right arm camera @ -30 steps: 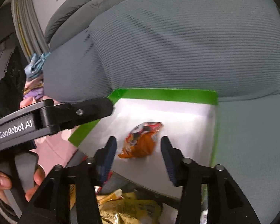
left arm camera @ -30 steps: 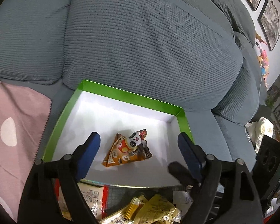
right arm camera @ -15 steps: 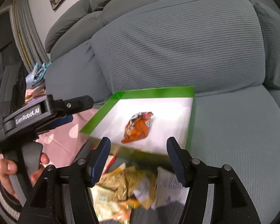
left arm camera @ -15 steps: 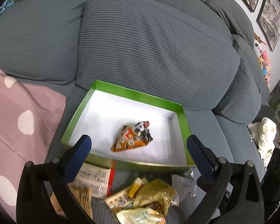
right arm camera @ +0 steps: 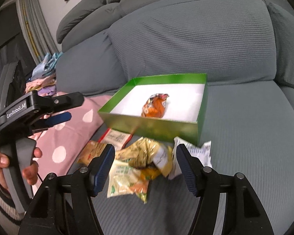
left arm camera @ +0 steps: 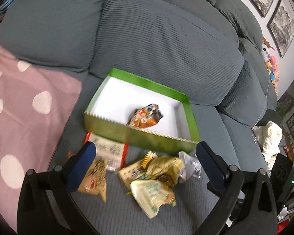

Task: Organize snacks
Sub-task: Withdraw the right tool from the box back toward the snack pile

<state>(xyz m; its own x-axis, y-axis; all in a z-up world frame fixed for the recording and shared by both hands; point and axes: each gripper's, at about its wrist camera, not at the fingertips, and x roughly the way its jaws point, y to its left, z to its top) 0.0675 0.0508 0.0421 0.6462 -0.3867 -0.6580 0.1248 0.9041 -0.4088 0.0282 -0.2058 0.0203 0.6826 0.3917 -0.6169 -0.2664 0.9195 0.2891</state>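
Note:
A green box (left arm camera: 139, 137) (right arm camera: 152, 126) with a white inside sits on the grey sofa seat. One orange snack packet (left arm camera: 146, 116) (right arm camera: 155, 106) lies in it. In front of the box lies a loose heap of snack packets (left arm camera: 152, 176) (right arm camera: 145, 160): yellow-green ones, a tan one (left arm camera: 95, 178), a white-and-red one (left arm camera: 107, 148) and a silvery one (left arm camera: 190, 163). My left gripper (left arm camera: 147, 158) hangs open and wide above the heap, holding nothing. My right gripper (right arm camera: 145, 163) is open over the heap too, with nothing gripped between its blue pads (right arm camera: 103, 166). A hand (right arm camera: 15, 162) holds the left gripper, seen at the right wrist view's left edge.
A pink blanket with white dots (left arm camera: 23, 105) (right arm camera: 68, 135) lies left of the box. Grey back cushions (left arm camera: 156, 45) rise behind it. Bare seat (right arm camera: 254, 137) stretches to the right. Folded clothes (right arm camera: 43, 74) are piled far left, clutter far right (left arm camera: 272, 137).
Both grippers pulled back from over the box, leaving the orange packet inside, and opened wider. The heap of packets in front of the box came into view.

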